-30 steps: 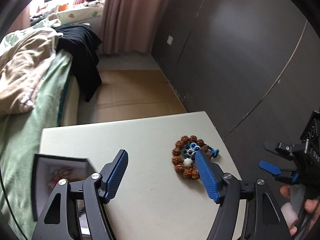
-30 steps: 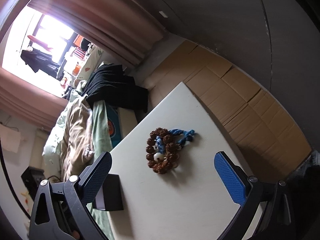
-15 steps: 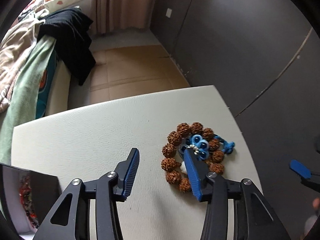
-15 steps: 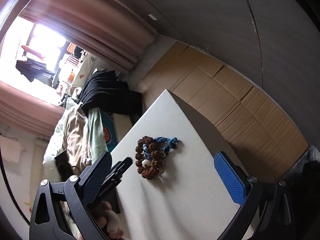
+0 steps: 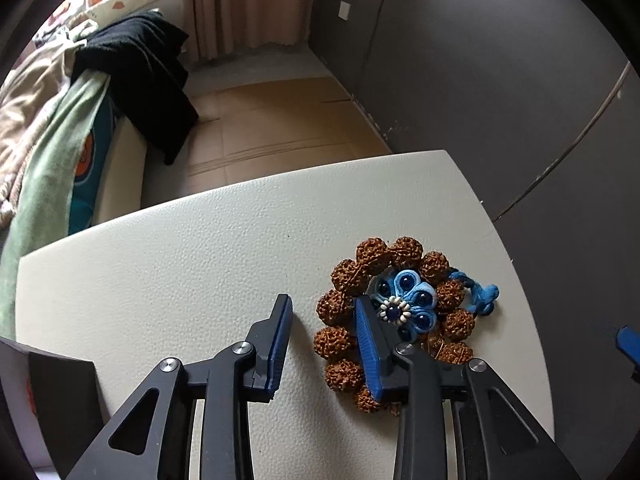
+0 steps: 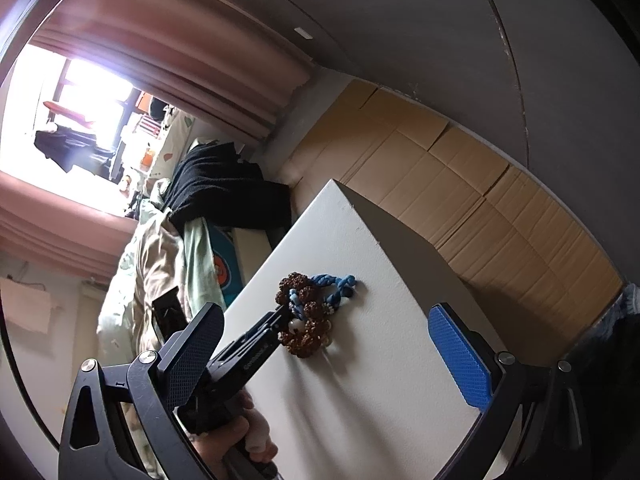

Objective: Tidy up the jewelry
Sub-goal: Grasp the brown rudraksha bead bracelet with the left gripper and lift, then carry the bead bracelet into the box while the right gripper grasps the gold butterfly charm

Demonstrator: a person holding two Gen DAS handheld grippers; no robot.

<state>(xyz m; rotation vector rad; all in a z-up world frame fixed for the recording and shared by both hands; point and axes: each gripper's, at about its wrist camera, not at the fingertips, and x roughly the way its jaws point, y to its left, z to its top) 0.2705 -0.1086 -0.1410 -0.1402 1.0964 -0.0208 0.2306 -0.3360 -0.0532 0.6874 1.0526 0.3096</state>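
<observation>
Your right gripper (image 6: 340, 344) hangs wide open over the near part of the white table (image 6: 360, 400). Farther on, the brown bead bracelet (image 6: 306, 318) lies there with its blue cord at the far side. Your left gripper (image 6: 288, 314) reaches it from the left, jaws closing in.

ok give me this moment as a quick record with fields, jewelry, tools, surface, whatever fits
surface: white table
jewelry: brown bead bracelet lying flat, with a blue flower ornament inside its ring and a blue knotted cord at its far side
left tool: jaws have just been closing, one finger outside the bead ring, the other inside it, beads between them, pads not yet pressing
right tool: open, hanging back, nothing between its fingers
box: dark jewelry box at the left edge
</observation>
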